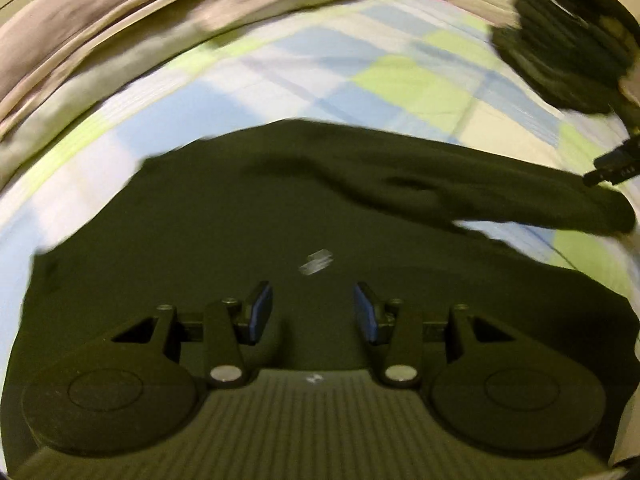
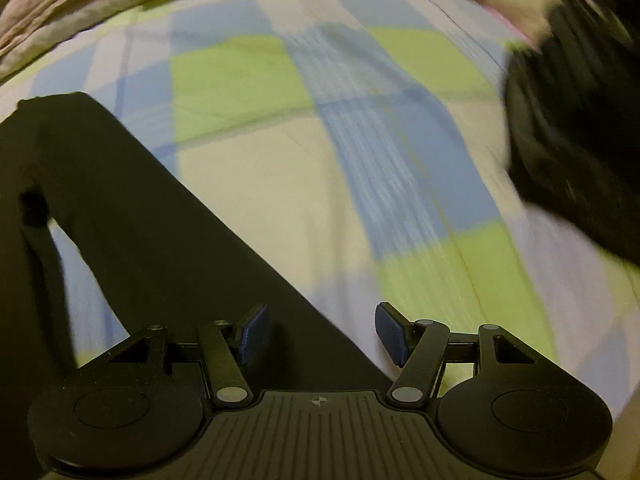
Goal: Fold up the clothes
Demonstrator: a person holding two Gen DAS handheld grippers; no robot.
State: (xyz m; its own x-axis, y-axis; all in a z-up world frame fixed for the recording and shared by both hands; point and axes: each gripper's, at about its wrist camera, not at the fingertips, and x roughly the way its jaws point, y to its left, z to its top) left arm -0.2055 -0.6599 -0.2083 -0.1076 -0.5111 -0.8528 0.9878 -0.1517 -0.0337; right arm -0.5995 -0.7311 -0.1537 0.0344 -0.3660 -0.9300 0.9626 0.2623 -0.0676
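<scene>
— What lay underneath?
— A checked bedsheet [image 2: 280, 184], blue, green and white, with the dark garment [image 1: 200, 240] spread on it; one sleeve [image 2: 132, 208] ran out sideways.
— And the grippers?
— The left gripper [image 1: 313, 312] hung over the garment, jaws apart, empty. The right gripper [image 2: 321, 334] stood over the sleeve's edge, jaws apart too.

Both of your views are smeared by motion. In the left wrist view the small pale mark [image 1: 317, 267] on the dark garment [image 1: 180, 248] is too blurred to read, and the garment runs under the gripper body at the near edge. The dark heap [image 1: 568, 48] at the far right is cut by the frame and too blurred to identify. In the right wrist view the garment [image 2: 120, 220] leaves the left edge, and that dark heap [image 2: 572, 128] stays shapeless.
</scene>
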